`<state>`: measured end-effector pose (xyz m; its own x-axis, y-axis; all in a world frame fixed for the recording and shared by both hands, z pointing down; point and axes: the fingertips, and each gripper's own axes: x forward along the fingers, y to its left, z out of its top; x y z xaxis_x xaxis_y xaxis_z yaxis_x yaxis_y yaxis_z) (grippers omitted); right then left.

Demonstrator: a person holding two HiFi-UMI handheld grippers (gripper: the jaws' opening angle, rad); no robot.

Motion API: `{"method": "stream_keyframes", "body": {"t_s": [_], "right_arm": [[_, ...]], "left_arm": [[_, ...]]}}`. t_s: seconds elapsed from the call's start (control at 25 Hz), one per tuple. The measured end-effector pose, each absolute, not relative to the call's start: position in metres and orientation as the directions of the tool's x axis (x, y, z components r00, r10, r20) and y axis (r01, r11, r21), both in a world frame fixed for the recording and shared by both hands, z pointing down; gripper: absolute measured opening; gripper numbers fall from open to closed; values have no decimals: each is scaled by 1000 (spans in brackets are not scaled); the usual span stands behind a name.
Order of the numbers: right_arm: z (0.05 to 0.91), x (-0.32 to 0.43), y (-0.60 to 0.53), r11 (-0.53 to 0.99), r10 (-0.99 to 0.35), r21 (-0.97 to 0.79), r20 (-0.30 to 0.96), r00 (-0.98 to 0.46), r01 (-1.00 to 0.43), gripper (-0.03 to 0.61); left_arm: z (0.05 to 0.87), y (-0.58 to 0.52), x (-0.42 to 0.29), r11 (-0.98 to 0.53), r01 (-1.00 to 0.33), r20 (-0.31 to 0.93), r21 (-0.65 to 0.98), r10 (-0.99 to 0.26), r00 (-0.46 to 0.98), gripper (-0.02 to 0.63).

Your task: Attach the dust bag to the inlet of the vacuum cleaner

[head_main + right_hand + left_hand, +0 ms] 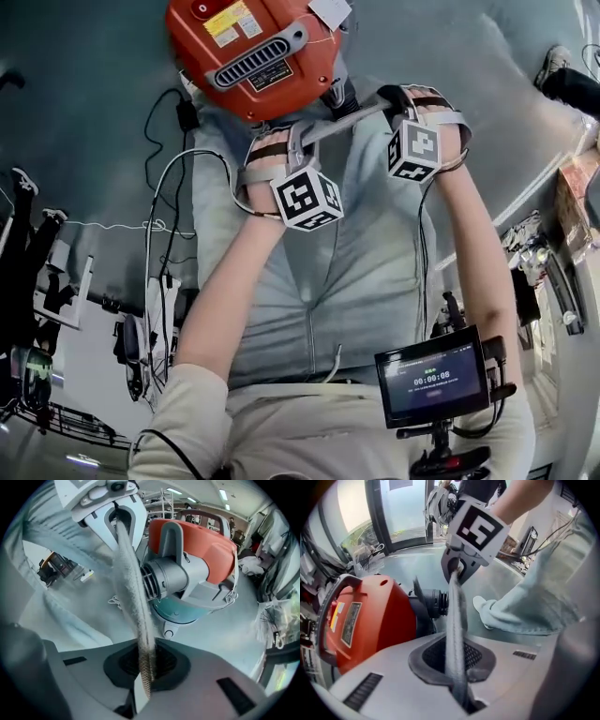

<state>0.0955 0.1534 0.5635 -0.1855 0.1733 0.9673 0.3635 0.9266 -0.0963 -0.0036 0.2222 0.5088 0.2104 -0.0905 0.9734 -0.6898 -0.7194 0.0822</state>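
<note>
Between the jaws of my left hand-held gripper (460, 693) sits the grey rim band (456, 620) of the dust bag (361, 253), and the jaws are closed tight on it. My right hand-held gripper (144, 686) is clamped on the same band further along, so the band runs taut and flat from one to the other.

That is the main risk as I judge it. Pulled this hard, the mouth of the bag is squeezed into a slit, and a slit will not slide over a round inlet (171, 581). I would need to ease the two grips toward each other so the opening can round out. Doing that on so thin a bite could let the fabric slip out of one pair of jaws. The vacuum cleaner (251, 52) stands on the floor (229, 637) on a caster (169, 633), so a push at the inlet may also roll it away.

The band's long axis runs gripper to gripper, just in front of the orange body. The bag's length trails from it back toward me. The inlet stub sticks out sideways from the body, near the band but not inside it.
</note>
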Motion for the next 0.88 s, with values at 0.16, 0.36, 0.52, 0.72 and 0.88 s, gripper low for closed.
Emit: {"method": "stream_keyframes", "body": {"t_s": [0.16, 0.36, 0.52, 0.72, 0.88], "right_arm": [[533, 72, 139, 894, 112, -24, 979, -171, 448, 15], [554, 86, 147, 908, 199, -117, 965, -169, 403, 15], [573, 87, 157, 922, 259, -192, 951, -168, 335, 14], [543, 69, 136, 896, 119, -40, 981, -152, 443, 15], [548, 68, 139, 919, 138, -43, 967, -216, 392, 15]], "left_arm": [[540, 246, 1, -675, -694, 949, 250, 31, 313, 15], [494, 233, 1, -617, -746, 951, 250, 12, 308, 15], [475, 226, 4, -574, -782, 940, 242, -61, 336, 15], [538, 240, -2, -608, -763, 948, 219, -53, 314, 15], [545, 228, 2, -596, -775, 952, 209, -56, 300, 15]]}}
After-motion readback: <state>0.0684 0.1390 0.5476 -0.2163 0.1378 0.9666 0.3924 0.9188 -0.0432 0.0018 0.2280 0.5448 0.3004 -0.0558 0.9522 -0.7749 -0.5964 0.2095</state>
